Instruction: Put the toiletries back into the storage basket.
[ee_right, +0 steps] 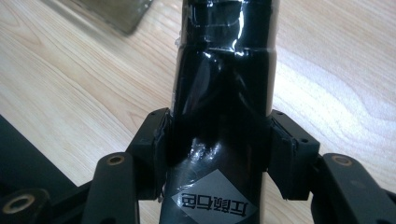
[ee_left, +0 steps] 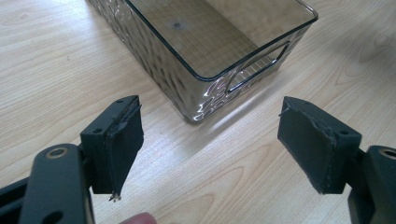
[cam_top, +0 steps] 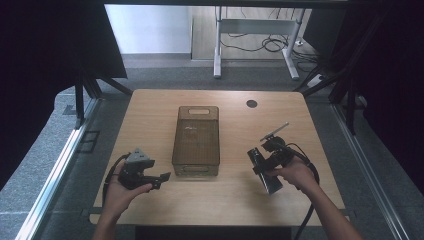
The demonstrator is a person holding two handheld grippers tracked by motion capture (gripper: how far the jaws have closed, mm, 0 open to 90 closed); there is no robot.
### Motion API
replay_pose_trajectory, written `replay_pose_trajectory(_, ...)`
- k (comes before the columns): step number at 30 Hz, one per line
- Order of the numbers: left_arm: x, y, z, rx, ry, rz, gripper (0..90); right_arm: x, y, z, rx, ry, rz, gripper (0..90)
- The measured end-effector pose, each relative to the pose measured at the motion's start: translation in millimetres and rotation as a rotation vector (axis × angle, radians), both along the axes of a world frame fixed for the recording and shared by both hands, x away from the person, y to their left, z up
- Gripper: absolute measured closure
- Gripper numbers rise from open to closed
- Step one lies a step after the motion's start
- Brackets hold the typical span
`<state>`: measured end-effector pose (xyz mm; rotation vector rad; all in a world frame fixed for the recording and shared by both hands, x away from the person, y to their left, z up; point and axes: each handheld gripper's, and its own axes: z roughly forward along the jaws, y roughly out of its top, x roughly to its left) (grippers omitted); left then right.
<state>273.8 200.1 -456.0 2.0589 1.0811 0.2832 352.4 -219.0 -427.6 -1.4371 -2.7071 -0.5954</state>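
Now | right tool (ee_right: 219,140): clamped around black bottle (ee_right: 224,93), between pads | left tool (ee_left: 210,144): wide open, empty

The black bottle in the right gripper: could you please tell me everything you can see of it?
The black bottle is a glossy, dark cylinder wrapped in shiny film that wrinkles and catches the light. A grey diamond-shaped label with printed characters sits near one end. The right gripper is shut on it, a pad pressing each side. In the high view it lies tilted above the table, right of the clear plastic bin, touching neither.
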Motion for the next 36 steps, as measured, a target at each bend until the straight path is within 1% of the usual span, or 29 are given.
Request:
replay_pose_trajectory(4, 0.2, -0.1, -0.3, -0.001, 0.001, 0.0, 22.6, 4.2, 2.7, 7.1, 0.018, -0.003, 0.002, 44.9)
replay_pose_trajectory(10, 0.0, -0.2, -0.2, -0.002, 0.001, 0.0, 22.6, 8.4, 6.9, 16.0, 0.026, -0.002, -0.007, 44.8)
replay_pose_trajectory(17, 0.3, 1.7, 0.3, 0.0, 0.002, 0.0, 22.6, 13.2, 13.9, 21.6, 0.048, -0.02, 0.009, 44.9)
replay_pose_trajectory(20, 0.2, 2.2, 0.6, -0.002, 0.001, 0.0, 22.6, 15.9, 18.6, 24.7, 0.047, -0.016, 0.007, 44.9)
replay_pose_trajectory(23, 0.1, 2.6, 0.9, -0.003, -0.001, 0.001, 22.6, 19.9, 24.2, 28.0, 0.065, -0.014, 0.012, 44.9)
replay_pose_trajectory(36, 0.3, 3.2, 0.9, -0.007, -0.001, 0.001, 22.6, 31.6, 42.8, 36.7, 0.08, -0.015, 0.026, 45.0)
